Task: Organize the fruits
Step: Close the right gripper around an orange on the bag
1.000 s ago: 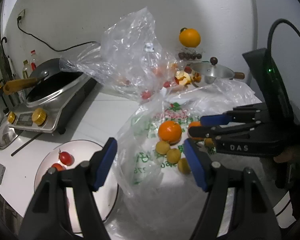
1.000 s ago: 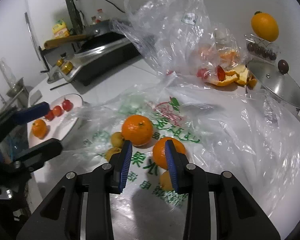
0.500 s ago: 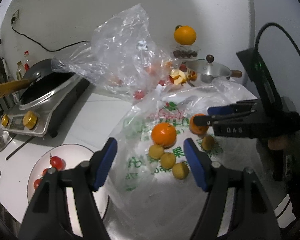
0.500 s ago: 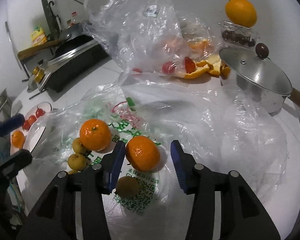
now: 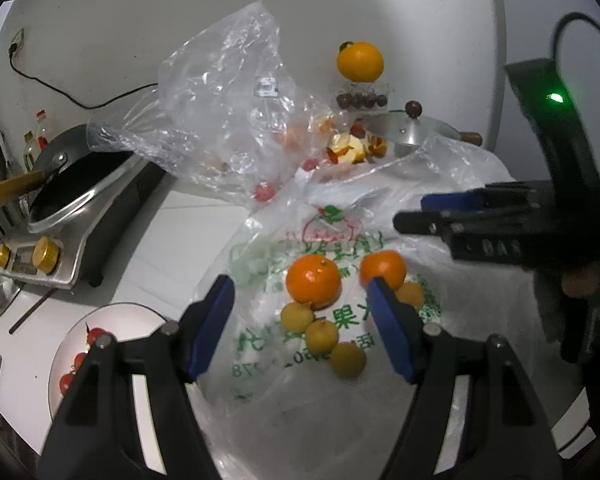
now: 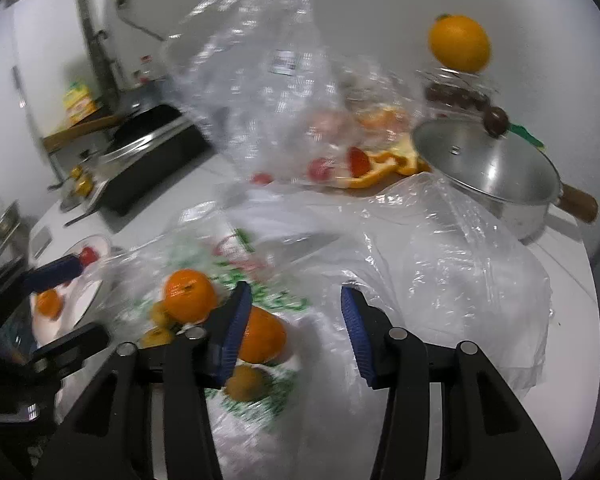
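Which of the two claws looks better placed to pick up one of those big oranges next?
The left gripper, I think. Its jaws are open with the nearer orange almost centred between them. The right gripper is open too, but the other orange sits off to its left, behind one finger.

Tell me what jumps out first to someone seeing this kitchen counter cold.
Two bright oranges and small yellow fruits lie on a printed plastic bag mid-counter, between the open left hand-held gripper fingers. Behind rises a crumpled clear bag; another orange perches by the back wall, and a white plate of tomatoes sits left.
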`<state>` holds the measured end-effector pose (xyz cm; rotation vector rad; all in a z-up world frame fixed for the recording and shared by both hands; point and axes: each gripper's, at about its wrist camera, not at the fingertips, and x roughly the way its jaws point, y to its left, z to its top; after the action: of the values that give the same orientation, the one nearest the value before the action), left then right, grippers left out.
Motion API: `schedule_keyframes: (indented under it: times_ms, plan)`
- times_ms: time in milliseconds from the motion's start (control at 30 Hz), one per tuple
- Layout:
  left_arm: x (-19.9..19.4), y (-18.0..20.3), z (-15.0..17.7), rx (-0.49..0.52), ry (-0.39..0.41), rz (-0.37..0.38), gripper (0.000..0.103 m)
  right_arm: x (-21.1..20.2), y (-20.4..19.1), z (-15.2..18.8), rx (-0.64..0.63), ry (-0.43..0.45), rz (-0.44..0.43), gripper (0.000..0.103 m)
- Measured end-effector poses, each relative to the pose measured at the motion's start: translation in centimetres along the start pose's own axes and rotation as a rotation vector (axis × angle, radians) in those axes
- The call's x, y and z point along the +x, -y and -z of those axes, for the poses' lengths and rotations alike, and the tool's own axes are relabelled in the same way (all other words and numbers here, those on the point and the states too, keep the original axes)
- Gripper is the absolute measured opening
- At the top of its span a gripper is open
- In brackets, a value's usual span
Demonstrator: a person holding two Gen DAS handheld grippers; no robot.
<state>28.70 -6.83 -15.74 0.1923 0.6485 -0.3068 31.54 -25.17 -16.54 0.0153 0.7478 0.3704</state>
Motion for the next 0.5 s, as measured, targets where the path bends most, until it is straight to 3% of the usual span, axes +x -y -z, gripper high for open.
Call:
schedule_keyframes:
  times_ms: [167, 500]
  plan:
    - [-0.2, -0.1, 0.1, -0.003, 0.001, -0.01, 0.07, 0.5, -2.4, 0.8, -0.101, -0.033, -0.041, 0.039]
    - [-0.7, -0.5, 0.5, -0.016, 0.004, 0.002, 0.07, 1.4, -4.0, 1.8, -0.147, -0.088, -0.063, 0.038]
